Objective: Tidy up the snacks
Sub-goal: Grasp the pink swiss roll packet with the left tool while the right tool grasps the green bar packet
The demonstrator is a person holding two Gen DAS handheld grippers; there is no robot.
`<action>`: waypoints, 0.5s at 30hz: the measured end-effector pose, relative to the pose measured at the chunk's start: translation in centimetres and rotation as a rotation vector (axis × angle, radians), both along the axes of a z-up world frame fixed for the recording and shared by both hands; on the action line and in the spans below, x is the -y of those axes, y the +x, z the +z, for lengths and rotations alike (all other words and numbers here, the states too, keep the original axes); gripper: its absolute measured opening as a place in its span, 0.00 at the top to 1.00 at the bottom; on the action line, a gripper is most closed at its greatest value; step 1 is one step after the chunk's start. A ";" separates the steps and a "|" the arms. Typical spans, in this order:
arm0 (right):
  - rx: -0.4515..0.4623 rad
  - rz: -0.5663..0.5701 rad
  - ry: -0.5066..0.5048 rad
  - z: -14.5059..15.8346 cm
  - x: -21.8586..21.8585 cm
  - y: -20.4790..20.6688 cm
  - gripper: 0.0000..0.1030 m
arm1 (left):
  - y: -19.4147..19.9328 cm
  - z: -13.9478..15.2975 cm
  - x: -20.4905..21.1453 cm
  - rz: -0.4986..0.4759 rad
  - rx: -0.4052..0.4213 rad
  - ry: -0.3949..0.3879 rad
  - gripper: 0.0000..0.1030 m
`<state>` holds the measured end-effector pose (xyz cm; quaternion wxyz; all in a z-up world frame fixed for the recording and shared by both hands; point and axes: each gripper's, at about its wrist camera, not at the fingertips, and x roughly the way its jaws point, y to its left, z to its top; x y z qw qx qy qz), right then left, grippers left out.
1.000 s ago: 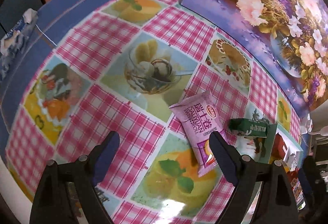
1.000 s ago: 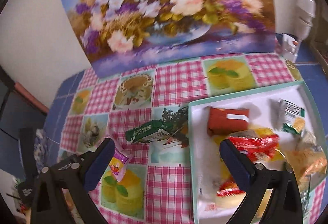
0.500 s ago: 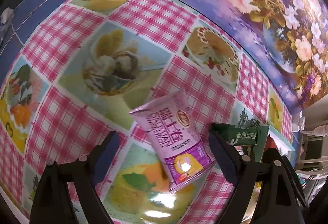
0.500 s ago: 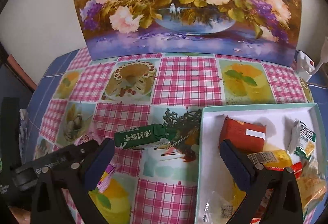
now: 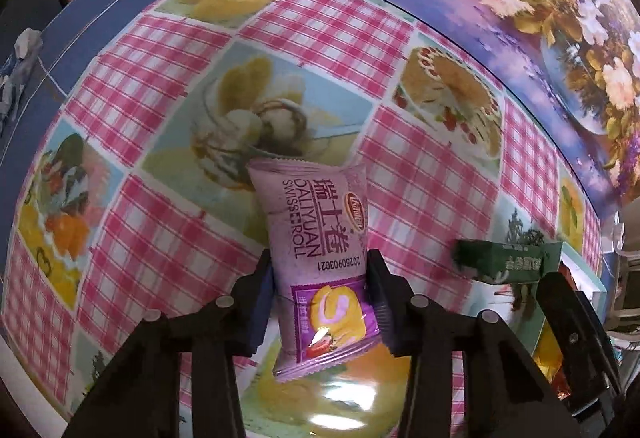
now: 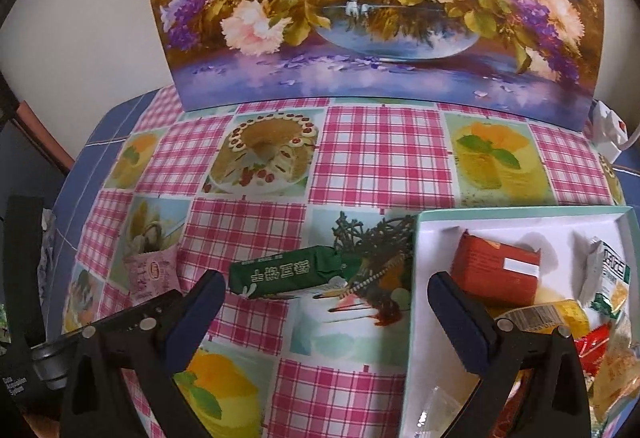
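Left tongs (image 5: 320, 278) have just been closing and now clamp a pink packet (image 5: 316, 234) on the bench (image 5: 160, 77). Right tongs (image 6: 324, 302) gape apart above a green packet (image 6: 284, 274), beside the tray (image 6: 416, 278).

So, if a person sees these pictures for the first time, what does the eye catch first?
Probably the big flower painting standing against the wall at the back of the table. Next, the pink snack packet in the foreground, clamped between the fingers of the left gripper, whose jaws have just been closing on it. To the right, a white tray holds several snacks.
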<state>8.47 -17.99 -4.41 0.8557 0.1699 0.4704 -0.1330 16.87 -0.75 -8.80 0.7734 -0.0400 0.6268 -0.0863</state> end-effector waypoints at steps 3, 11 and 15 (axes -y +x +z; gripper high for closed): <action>0.001 0.022 -0.002 -0.2 -0.6 0.4 0.00 | 0.3 0.1 -1.3 0.041 0.005 0.022 0.56; -0.025 0.112 -0.054 -1.9 -3.3 2.2 0.00 | 0.7 0.2 -4.1 0.099 0.004 0.046 0.56; -0.053 0.121 -0.098 -3.1 -3.8 2.8 0.01 | 0.8 0.1 -4.8 0.097 0.003 0.047 0.56</action>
